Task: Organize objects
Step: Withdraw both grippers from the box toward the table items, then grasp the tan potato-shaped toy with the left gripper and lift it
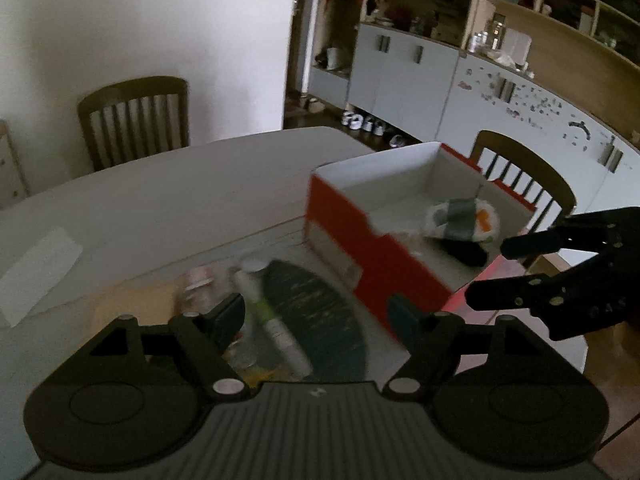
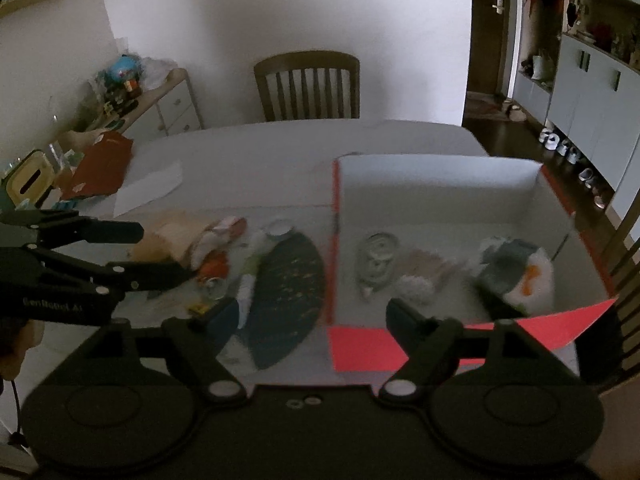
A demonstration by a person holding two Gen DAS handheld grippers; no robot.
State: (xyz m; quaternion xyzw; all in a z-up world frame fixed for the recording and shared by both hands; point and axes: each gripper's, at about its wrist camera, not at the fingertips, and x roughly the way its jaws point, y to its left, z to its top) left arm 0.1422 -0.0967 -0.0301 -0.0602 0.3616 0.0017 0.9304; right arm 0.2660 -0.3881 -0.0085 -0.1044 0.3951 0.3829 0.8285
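Both grippers [image 1: 316, 316] [image 2: 312, 314] low over table [image 2: 248, 148], fingers spread.

I see open red cardboard box with white inside [image 2: 436, 184] at table's right edge. Inside: white-grey-orange plush toy [image 2: 516, 276] by right wall, clear glass jar [image 2: 376, 260] on its side near left wall. Left of box: dark oval fan-shaped mat [image 2: 286, 296], white-green tube [image 1: 272, 316] along its left edge.

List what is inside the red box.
Inside the red box: a clear glass jar on its side, a white-and-grey plush toy, something pale and blurred between them. Beneath them is hidden.
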